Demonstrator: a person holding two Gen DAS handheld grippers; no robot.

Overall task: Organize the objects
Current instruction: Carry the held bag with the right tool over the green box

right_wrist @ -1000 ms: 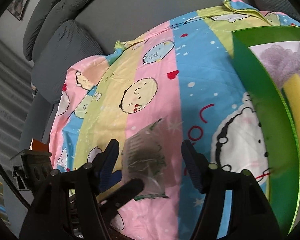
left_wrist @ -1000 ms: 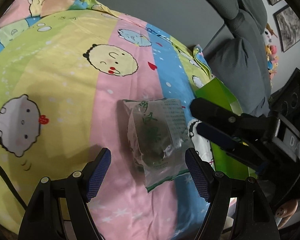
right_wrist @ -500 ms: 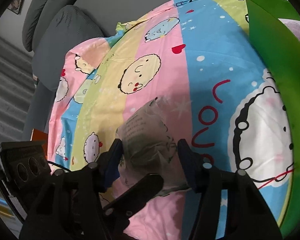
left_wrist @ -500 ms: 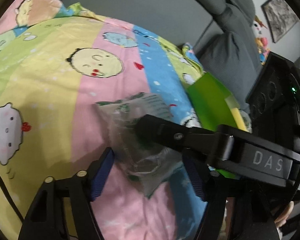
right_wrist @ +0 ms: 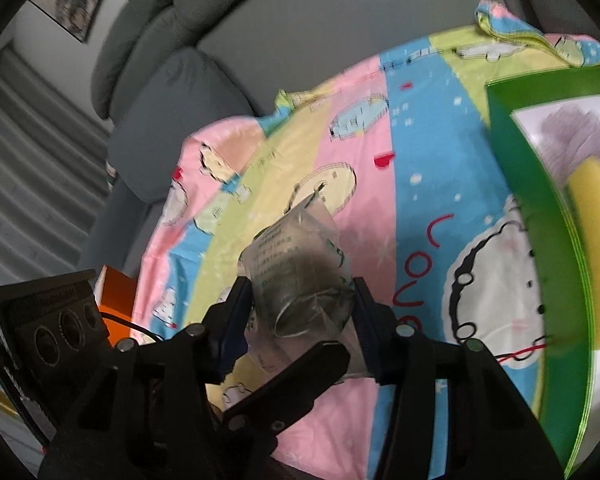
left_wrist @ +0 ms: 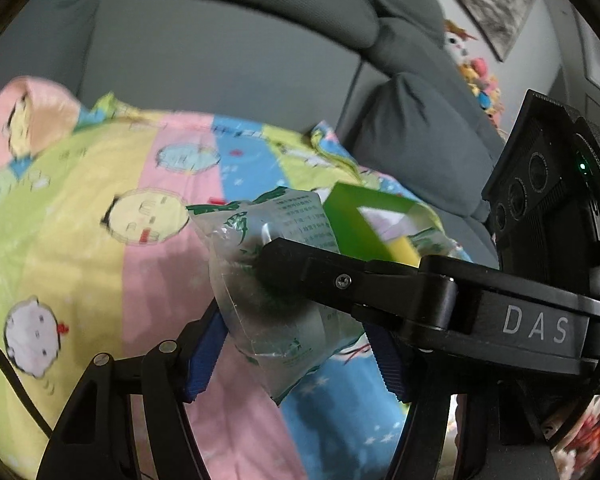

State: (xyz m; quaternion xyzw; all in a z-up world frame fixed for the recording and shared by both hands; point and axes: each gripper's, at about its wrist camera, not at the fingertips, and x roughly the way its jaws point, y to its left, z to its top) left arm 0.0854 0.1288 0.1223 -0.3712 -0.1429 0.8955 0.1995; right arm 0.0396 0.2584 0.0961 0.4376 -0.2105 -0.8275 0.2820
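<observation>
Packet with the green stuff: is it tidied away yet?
Not yet. A yellow sponge and something purple and fluffy already sit in the green box. The right gripper pinches the clear packet, with the left gripper open around it. Putting it in the box is probably what's left.

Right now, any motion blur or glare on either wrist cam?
Left wrist: blanket print and green box smeared by motion, right gripper sharp across the plastic packet. Right wrist: box edge blurred, packet fairly crisp, faint sheen only. Fisheye bends both.
</observation>
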